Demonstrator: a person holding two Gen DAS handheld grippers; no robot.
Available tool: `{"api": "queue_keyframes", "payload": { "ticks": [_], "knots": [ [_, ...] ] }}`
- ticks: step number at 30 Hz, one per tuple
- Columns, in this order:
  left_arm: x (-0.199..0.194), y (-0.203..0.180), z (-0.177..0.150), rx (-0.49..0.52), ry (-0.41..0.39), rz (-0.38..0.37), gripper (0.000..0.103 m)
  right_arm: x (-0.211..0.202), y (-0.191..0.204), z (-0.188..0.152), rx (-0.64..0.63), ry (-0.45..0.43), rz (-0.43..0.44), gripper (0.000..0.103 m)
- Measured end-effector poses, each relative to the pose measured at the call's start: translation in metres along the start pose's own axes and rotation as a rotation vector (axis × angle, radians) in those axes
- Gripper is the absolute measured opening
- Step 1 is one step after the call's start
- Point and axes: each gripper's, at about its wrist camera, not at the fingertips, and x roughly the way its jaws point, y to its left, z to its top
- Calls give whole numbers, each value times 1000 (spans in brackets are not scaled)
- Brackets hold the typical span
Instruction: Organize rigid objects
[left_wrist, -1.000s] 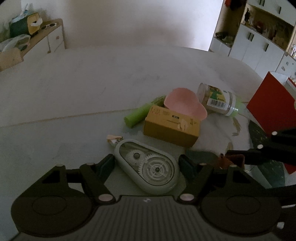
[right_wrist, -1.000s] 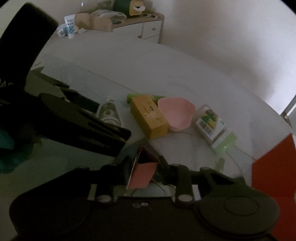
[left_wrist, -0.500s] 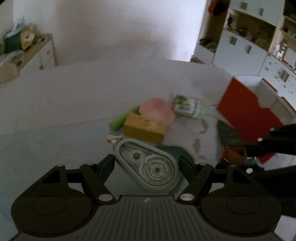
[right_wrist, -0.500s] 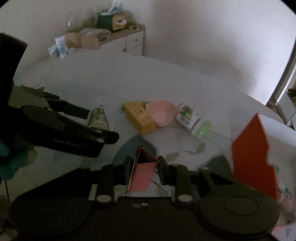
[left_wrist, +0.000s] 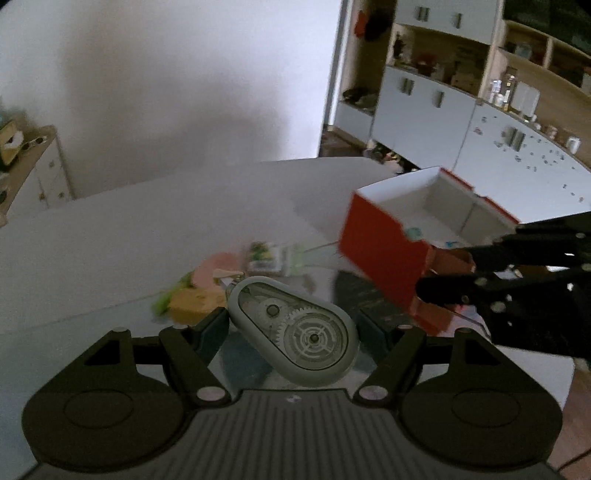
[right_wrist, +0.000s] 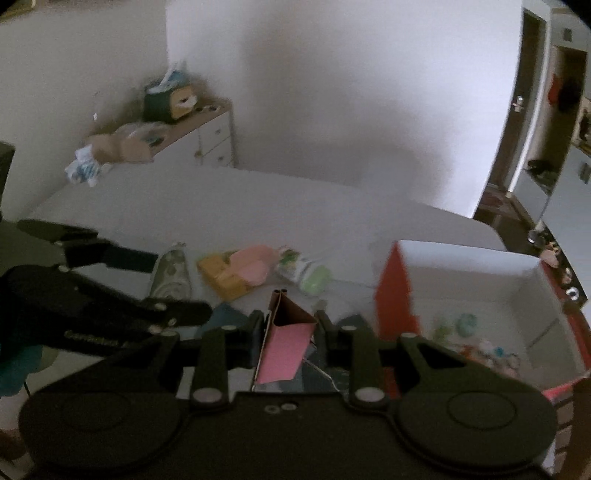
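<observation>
My left gripper (left_wrist: 295, 326) is shut on a grey-green correction tape dispenser (left_wrist: 295, 334) with clear gears, held above the table. In the right wrist view this dispenser (right_wrist: 170, 273) shows edge-on at the left. My right gripper (right_wrist: 288, 326) is shut on a pink binder clip (right_wrist: 282, 345); from the left wrist view the clip (left_wrist: 450, 262) hangs by the red box's near corner. The red box (left_wrist: 380, 254) stands open at the right with a white inside (right_wrist: 480, 288) and small items on its floor.
On the white table lie a yellow carton (right_wrist: 221, 275), a pink heart-shaped dish (right_wrist: 253, 266), a green-capped bottle (right_wrist: 304, 271) and a green tube (left_wrist: 162, 304). A dark mat (left_wrist: 354, 291) lies before the box. A dresser (right_wrist: 207, 136) and cabinets (left_wrist: 424, 110) stand behind.
Both grippers rose off the table with the dispenser and the clip and swung toward the red box, whose white inside now shows. The pile on the table looks smaller and farther.
</observation>
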Motion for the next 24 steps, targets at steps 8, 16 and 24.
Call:
{"api": "queue_keyframes", "payload": {
  "ticks": [8,16,24],
  "knots": [
    [1,-54,25,39,-19,-43,76,-27,-54,-2,42,-52,-35,28],
    [19,-109,48,63,-33,-57,76,-39,-109,-10,67,-76,-60,28],
    [49,-160,61,101,-16,-56,76,-43,-169,-24,95,-75,-84,28]
  ]
}}
